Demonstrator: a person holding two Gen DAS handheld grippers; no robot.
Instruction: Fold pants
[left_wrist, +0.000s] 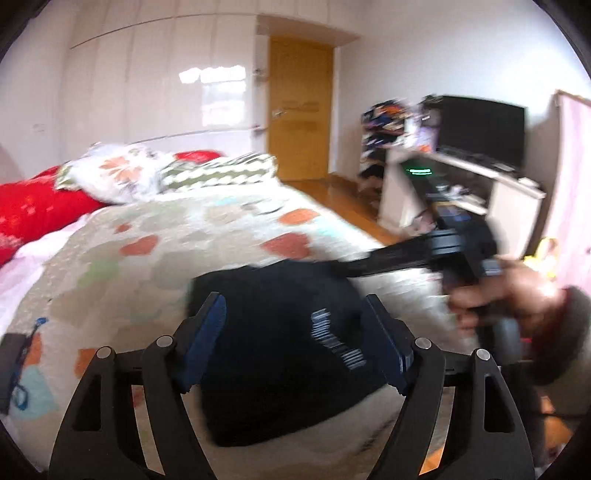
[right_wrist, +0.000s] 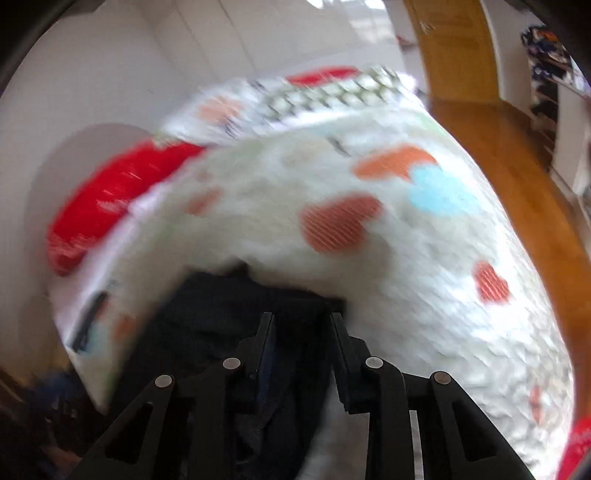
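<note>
Dark navy pants lie bunched on the patterned bed cover, with a white striped print on the cloth. My left gripper is open and empty, its blue-padded fingers spread just above the pants. My right gripper comes in from the right in a hand, its fingers reaching the pants' far right edge. In the blurred right wrist view the right gripper is partly open, with the dark pants between and below its fingers; whether it grips the cloth is unclear.
The bed cover has orange, blue and green patches. Pillows and a red blanket lie at the head. A wooden door, wooden floor, a white desk with a black monitor stand to the right.
</note>
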